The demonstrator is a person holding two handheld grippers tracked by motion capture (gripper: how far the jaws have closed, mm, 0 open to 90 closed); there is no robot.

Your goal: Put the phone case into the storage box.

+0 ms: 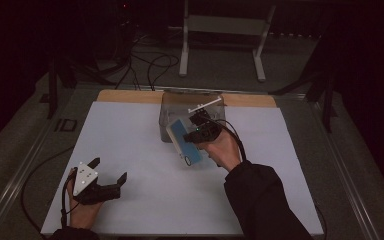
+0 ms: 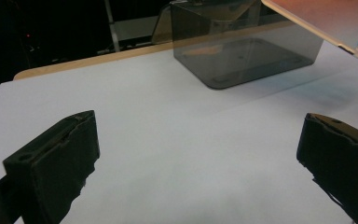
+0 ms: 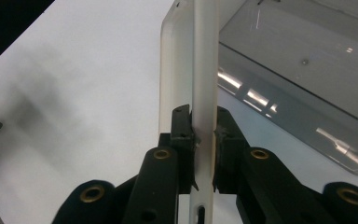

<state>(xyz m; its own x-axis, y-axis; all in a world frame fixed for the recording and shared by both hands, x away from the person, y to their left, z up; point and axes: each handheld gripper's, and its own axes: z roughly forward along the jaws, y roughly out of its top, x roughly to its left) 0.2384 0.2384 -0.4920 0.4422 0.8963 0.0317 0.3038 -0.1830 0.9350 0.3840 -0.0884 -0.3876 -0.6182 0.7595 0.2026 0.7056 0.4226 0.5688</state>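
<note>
Scene: white worktop (image 1: 130, 150) seen from above in a dim room, with a person's forearms entering from the bottom edge.
Left gripper (image 1: 109, 176): resting low near the worktop's front left corner, jaws spread wide, nothing between them; in the left gripper view, bare white surface between the two black jaws.
Left hand (image 1: 82, 210): wrapped around the gripper body, grey three-cornered plate on top.
Tablet (image 1: 184, 142): thin flat slab with a pale blue face and white rim, near the worktop's middle, held tilted off the surface, upper end leaning toward the box.
Clear box (image 1: 172, 107): see-through plastic tub at the worktop's far middle, open top, apparently empty, just beyond the tablet.
Right gripper (image 1: 196, 131): jaws clamped on the tablet; in the right gripper view (image 3: 204, 135), pads pinching both flat faces close to one edge.
Right hand (image 1: 222, 152): behind the gripper, dark sleeve trailing to the bottom edge.
Handling, judged: stiff, light to moderate in weight, smooth and likely slippery on its faces, screen probably fragile.
Best hold, judged: across the two flat faces near an edge, as now, with firm but not crushing pressure; grip near one end likely to let the far end swing.
</note>
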